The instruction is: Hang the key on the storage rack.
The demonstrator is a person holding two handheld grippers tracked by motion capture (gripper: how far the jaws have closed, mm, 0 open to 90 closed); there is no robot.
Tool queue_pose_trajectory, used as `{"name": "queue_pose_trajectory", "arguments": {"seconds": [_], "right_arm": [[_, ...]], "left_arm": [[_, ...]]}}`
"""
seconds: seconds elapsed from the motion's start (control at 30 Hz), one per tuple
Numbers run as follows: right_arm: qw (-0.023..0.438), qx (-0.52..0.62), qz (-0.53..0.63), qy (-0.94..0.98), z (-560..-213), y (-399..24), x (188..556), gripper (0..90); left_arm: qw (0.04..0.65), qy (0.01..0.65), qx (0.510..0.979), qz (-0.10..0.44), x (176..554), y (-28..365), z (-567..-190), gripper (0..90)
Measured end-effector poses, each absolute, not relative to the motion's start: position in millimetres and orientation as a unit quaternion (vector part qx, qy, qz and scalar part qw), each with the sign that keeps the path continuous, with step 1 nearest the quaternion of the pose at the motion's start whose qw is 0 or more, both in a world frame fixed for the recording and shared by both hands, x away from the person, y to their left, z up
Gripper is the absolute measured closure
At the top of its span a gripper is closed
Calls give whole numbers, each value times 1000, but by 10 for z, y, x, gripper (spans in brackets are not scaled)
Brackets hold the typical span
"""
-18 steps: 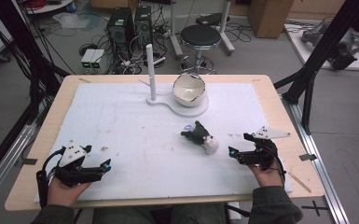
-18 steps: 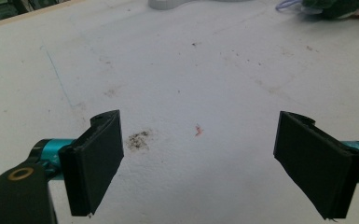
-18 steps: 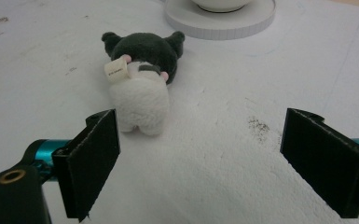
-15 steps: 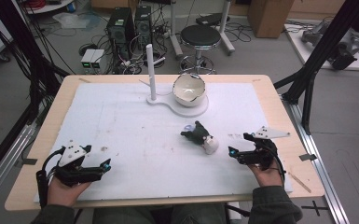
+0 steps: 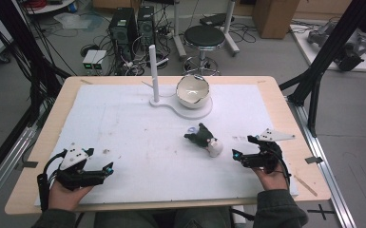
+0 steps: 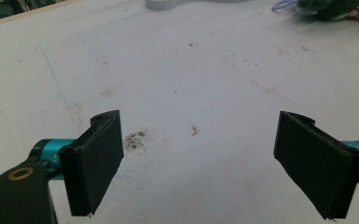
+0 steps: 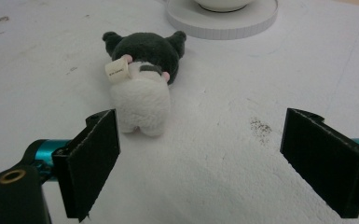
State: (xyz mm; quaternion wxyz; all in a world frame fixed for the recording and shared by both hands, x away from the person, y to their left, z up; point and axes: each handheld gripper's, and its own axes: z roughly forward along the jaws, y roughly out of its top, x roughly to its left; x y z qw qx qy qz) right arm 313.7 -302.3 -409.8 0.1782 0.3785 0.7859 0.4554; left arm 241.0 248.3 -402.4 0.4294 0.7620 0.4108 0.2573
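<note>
One plush toy (image 5: 203, 139) lies on the counter (image 5: 123, 123) near one bowl (image 5: 192, 90) on its stand. Two grippers, left gripper (image 5: 102, 172) and right gripper (image 5: 241, 155), rest with fingers wide, holding nothing; the toy lies just ahead of the right one.

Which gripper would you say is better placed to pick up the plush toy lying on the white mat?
Right. The right gripper is open beside the plush toy, which lies just ahead of its jaws. The left gripper is far across the mat.
</note>
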Motion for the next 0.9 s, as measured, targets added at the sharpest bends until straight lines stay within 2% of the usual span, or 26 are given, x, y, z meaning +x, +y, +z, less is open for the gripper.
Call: {"name": "queue_pose_trajectory", "arguments": {"seconds": [0.9], "right_arm": [[183,364,467,785,-4004,-2932,3176,111]], "left_arm": [[433,409,760,261,2389,2468,-4014,160]]}}
